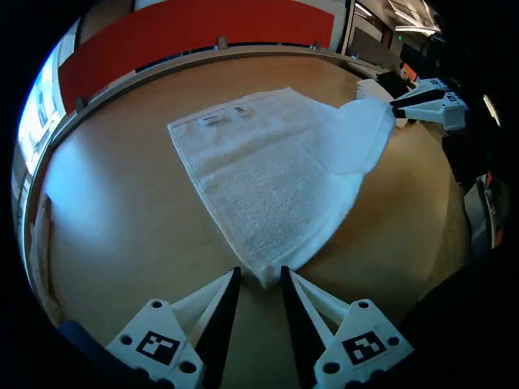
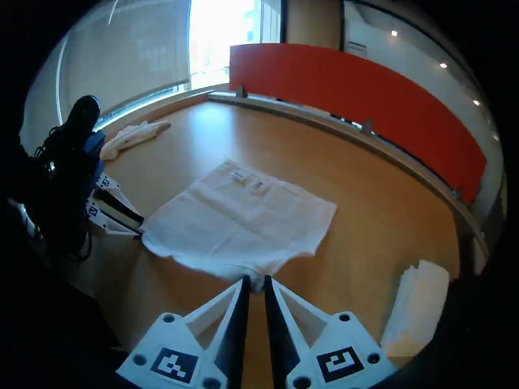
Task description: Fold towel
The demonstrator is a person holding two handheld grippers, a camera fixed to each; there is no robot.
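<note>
left gripper (image 1: 259, 272) fingers at the bottom of the left gripper view, jaws part way apart, near corner of the white towel (image 1: 272, 175) sitting between the tips; can't tell if they pinch it. towel is spread on the wooden table (image 1: 130, 214), mostly flat, two small tags near its far edge. right gripper (image 2: 256, 280) has a narrow gap with the towel edge clamped between both fingers. in the left gripper view that corner is lifted off the table and the cloth hangs from it. stack of folded cloths (image 2: 418, 305) sits near the table edge, apart from the towel. crumpled cloth (image 2: 133, 136) lies at the far side by the window. red panel (image 2: 363, 91) runs behind the table.
</note>
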